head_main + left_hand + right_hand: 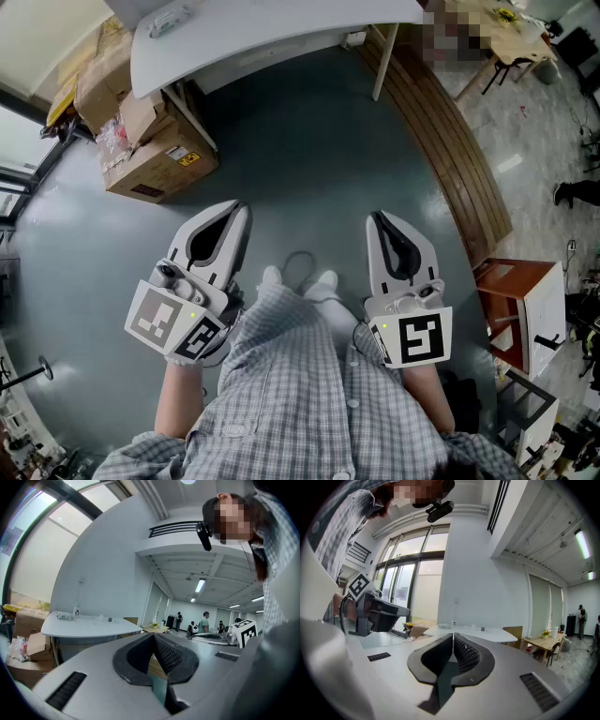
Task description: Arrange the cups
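I am standing on a grey-blue floor, holding both grippers level in front of me. My left gripper (239, 208) has its jaws shut with nothing between them; the left gripper view shows its tip (153, 634) closed. My right gripper (377, 217) is also shut and empty, its pads meeting (453, 634). Ahead stands a white table (281, 33), some way from both grippers. A small bottle (76, 610) and a few small items (99, 617) that may be cups stand on it, too small to make out.
Cardboard boxes (159, 155) sit on the floor left of the table. A curved wooden strip (450, 141) borders the floor on the right. A brown-topped cabinet (516, 281) stands at my right. Several people (205, 620) are far back in the room.
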Tool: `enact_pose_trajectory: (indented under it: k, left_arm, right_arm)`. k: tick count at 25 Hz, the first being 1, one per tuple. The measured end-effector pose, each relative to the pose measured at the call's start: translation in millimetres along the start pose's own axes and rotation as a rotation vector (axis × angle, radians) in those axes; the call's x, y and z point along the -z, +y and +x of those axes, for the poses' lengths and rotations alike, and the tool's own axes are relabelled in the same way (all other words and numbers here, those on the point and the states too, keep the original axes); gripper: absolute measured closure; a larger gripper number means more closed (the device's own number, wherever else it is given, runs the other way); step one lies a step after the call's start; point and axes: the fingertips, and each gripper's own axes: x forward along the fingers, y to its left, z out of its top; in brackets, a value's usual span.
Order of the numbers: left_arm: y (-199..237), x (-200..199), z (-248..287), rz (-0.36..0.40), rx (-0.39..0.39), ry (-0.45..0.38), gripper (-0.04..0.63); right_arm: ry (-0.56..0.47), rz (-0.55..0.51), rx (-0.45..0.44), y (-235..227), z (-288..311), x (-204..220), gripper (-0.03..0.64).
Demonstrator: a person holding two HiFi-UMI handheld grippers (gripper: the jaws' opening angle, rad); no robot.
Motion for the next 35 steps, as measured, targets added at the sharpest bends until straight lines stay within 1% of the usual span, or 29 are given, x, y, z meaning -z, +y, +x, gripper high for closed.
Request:
enact_pose_trajectory:
  k: [7,12,19,24,31,35]
  left_arm:
    - [30.9,-14.1,-6.1,0.014,0.042,-0.015,0.584]
    - [53.0,-16.5,-13.7,0.018,0.071,-0.023,0.584]
    - [83.6,-24.1,-29.4,0.043,0.099,-0.037,0.584]
    - [109.6,-31.9,-46.8,0.084,0.078,-0.052,0.584]
    - [134.6,-29.3,-73.2,0.077,0.058,-0.052,0.584]
    - [140.4,-28.8,-80.2,0.069,0.050,-0.060,0.584]
  right_arm:
    - [-0.005,-0.020,0.016,29.4,25.4,-14.1,0.589]
    - [0.001,-0.023,0.051,48.1,43.0,-17.5,0.589]
    - [0.012,-0.078,0.085,78.0,64.7,-24.5,0.588]
    - [0.016,-0.084,0.111,91.0,74.4,-24.0,0.589]
    - [0.017,-0.094,0.148,103.6,87.0,-28.1,0.588]
    - [0.029,-0.107,0.125,113.1,92.7,-27.9,0.589]
